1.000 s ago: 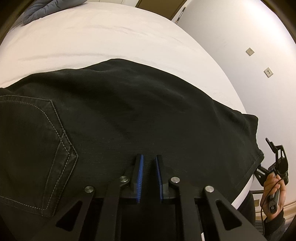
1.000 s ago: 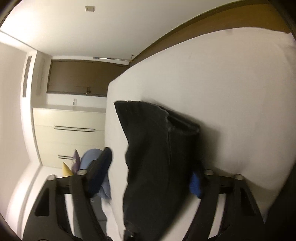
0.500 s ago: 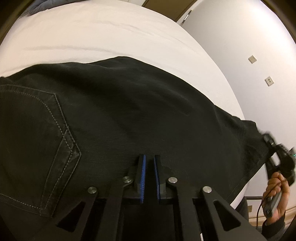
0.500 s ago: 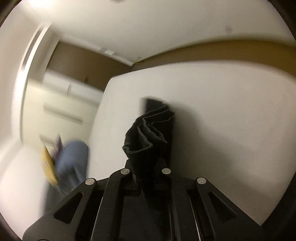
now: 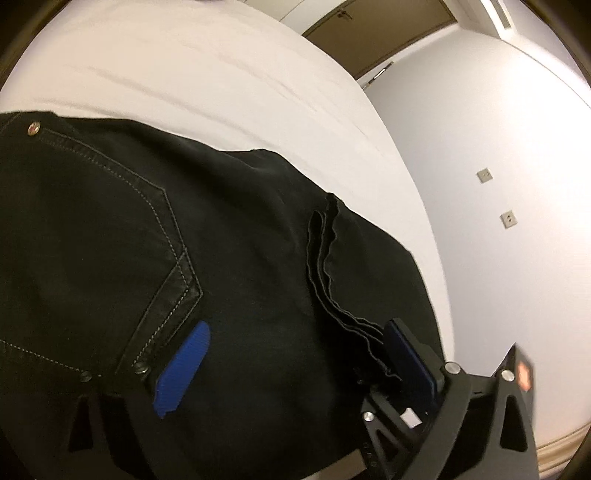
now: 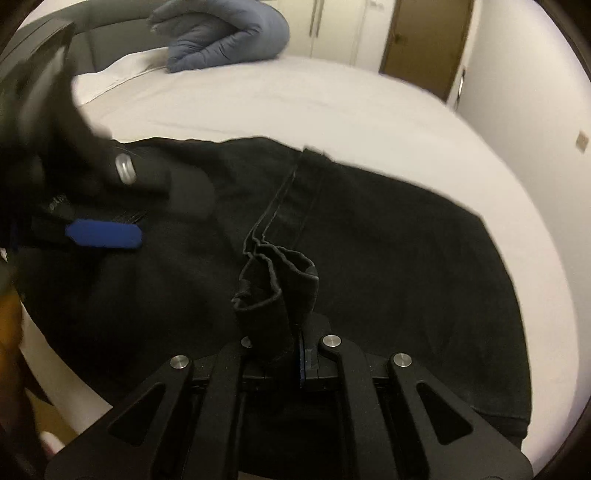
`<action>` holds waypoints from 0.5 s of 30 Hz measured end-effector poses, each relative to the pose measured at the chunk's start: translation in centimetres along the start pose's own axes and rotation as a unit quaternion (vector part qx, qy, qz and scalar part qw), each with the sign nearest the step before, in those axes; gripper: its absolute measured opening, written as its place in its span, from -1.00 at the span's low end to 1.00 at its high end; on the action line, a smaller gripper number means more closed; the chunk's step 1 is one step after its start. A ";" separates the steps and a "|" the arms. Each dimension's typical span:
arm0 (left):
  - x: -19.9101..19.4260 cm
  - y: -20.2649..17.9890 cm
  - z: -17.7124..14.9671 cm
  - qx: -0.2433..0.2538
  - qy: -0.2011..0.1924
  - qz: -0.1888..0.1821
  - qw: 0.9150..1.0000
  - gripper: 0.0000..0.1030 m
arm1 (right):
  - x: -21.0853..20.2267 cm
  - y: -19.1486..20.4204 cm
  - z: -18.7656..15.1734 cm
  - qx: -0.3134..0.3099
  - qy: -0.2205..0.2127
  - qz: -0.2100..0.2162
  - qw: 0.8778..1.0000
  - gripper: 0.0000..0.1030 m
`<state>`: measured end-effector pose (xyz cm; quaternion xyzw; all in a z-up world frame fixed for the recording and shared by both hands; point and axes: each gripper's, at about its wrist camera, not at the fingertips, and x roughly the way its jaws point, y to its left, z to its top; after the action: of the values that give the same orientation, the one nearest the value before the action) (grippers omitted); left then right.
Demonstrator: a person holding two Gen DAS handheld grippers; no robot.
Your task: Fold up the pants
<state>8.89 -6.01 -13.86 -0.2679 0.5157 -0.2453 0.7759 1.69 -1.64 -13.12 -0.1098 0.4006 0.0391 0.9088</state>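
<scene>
Pants | hem bunch pinched (right hand-held gripper) | bed

Right tongs clamped on bunched hem of black pants, spread across white bed. Left tongs at nine o'clock, blurred. Blue bundle at twelve.

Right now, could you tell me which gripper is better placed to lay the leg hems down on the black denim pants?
Right. The right gripper is shut on the bunched leg hems over the black denim pants; the left gripper is open, holding nothing.
</scene>
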 end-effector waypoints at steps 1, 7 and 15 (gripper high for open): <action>0.0 0.0 0.1 -0.006 0.002 -0.004 1.000 0.92 | -0.8 0.2 -0.6 -0.008 -0.011 -0.012 1.000 -0.92; 1.7 0.2 1.5 -0.037 0.036 -0.032 0.998 0.99 | -3.6 3.1 -2.0 -0.078 -0.079 -0.081 0.991 -0.92; 5.0 -0.3 4.0 -0.041 0.089 -0.029 0.995 0.99 | -4.5 4.2 -2.4 -0.103 -0.092 -0.106 0.985 -0.92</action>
<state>14.35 -8.85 -15.66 -0.2915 0.5842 -0.2688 0.7082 -3.75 2.01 -12.07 -0.2407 0.2955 -0.0060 0.9245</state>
